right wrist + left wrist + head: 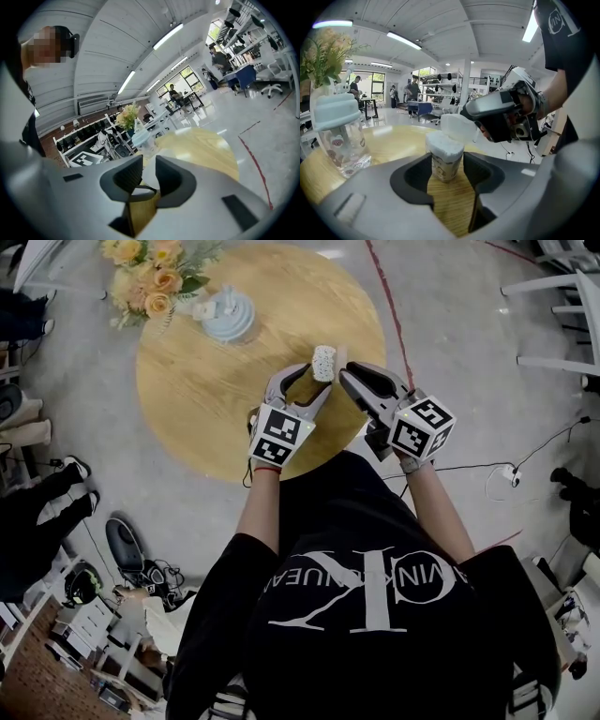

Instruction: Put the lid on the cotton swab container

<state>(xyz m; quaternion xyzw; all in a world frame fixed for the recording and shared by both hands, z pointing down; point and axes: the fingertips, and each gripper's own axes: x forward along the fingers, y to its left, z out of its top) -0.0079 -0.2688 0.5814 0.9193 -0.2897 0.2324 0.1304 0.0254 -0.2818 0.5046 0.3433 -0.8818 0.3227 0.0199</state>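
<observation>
A person is standing over a round, light wooden table [202, 399], holding a gripper in each hand. At the centre of the head view, the left gripper [317, 379] is pinching a small cylindrical cotton swab container [324, 360] upright between its jaws, over the table. The container is packed with white swabs. Just to its right, the right gripper [349, 377] is clamping a translucent white plastic lid [458, 127], tilted just above the container's open top. A clear bottle with a pale blue cap [228, 317] and a bouquet of yellow and peach flowers [150, 277] are sitting at the upper left.
</observation>
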